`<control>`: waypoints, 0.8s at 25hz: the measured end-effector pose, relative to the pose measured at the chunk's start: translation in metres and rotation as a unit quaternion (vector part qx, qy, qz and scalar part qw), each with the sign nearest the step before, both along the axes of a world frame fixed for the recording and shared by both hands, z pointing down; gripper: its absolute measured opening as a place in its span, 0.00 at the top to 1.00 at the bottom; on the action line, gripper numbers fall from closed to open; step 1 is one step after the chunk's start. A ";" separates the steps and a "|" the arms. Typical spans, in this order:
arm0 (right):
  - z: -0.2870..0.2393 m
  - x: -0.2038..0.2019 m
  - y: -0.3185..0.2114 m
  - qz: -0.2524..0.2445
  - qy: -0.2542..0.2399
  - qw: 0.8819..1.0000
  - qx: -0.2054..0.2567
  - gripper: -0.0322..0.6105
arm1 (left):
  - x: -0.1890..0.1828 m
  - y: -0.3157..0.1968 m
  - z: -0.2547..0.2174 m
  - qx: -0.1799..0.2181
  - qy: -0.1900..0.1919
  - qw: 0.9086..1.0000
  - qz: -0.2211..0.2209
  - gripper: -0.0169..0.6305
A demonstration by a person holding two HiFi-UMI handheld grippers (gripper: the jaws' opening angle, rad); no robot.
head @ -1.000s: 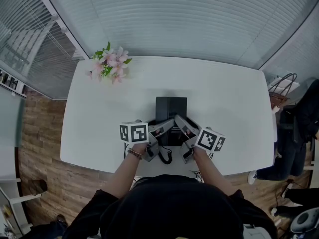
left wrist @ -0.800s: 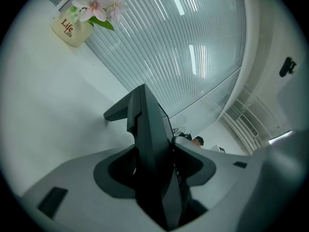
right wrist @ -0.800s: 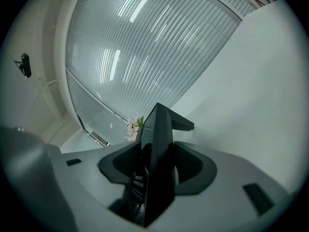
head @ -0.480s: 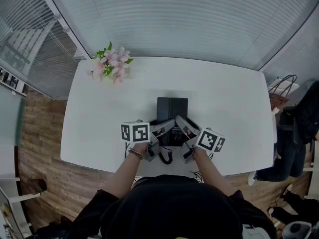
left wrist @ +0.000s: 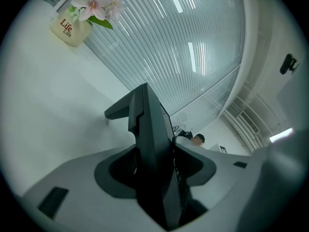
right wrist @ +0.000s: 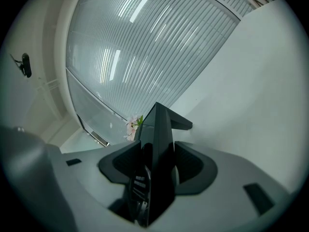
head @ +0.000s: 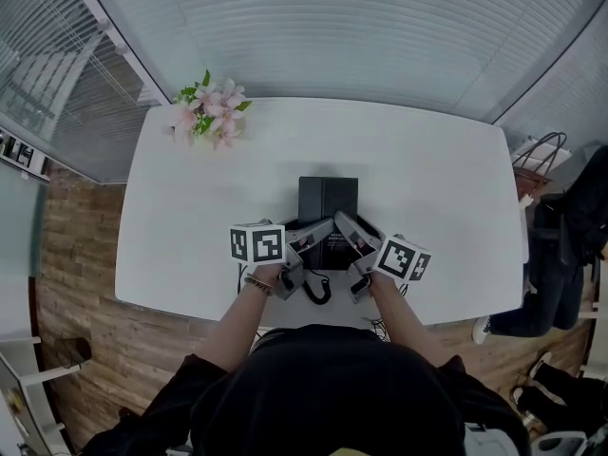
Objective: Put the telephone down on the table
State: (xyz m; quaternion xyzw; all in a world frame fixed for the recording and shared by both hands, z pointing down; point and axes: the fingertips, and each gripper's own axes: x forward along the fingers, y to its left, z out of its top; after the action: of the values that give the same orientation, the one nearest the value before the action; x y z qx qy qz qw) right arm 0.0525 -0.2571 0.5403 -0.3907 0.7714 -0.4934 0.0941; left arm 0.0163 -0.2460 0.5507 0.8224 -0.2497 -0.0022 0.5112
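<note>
- The left tongs (left wrist: 153, 161) pinch one side edge of the black telephone (head: 328, 202), and the right tongs (right wrist: 157, 163) pinch the opposite edge.
- In the head view both tongs cover the telephone's near half, and its keys cannot be made out.
- The telephone is over the near middle of the worktop (head: 437, 179); no view shows whether its base touches.
- The coiled cord (head: 316, 291) is partly hidden between the hands.
- The flower pot (left wrist: 71, 27) stands at the far left corner.

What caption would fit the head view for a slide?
Left tongs and right tongs clamp a black telephone at a white table; pink flowers stand at its far left corner.
</note>
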 end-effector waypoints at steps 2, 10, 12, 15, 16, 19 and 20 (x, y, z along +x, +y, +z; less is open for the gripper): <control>0.000 0.001 -0.002 -0.001 0.002 1.000 0.002 0.62 | 0.000 -0.002 0.000 0.001 0.000 1.000 0.001 0.59; -0.001 0.000 0.000 0.000 0.004 1.000 0.005 0.62 | 0.001 0.000 -0.001 -0.004 0.008 1.000 0.008 0.60; -0.001 -0.001 -0.001 -0.001 0.002 1.000 0.005 0.62 | 0.001 0.000 -0.001 -0.002 0.005 1.000 0.008 0.60; -0.001 -0.001 0.000 -0.001 0.002 1.000 0.004 0.62 | 0.001 0.000 -0.001 0.000 0.001 1.000 0.007 0.60; 0.000 0.000 0.000 -0.001 0.001 1.000 0.004 0.62 | 0.001 0.000 -0.001 0.000 0.000 1.000 0.007 0.59; -0.001 0.000 0.000 -0.001 -0.005 1.000 0.003 0.62 | 0.002 0.001 -0.002 0.000 0.004 1.000 0.011 0.59; -0.001 0.001 0.000 -0.002 -0.007 1.000 0.002 0.62 | 0.002 0.001 -0.003 0.000 0.004 1.000 0.012 0.59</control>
State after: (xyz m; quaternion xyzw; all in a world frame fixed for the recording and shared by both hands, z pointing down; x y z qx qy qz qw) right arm 0.0532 -0.2568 0.5396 -0.3858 0.7726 -0.4945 0.0992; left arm 0.0180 -0.2449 0.5480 0.8256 -0.2376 0.0006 0.5118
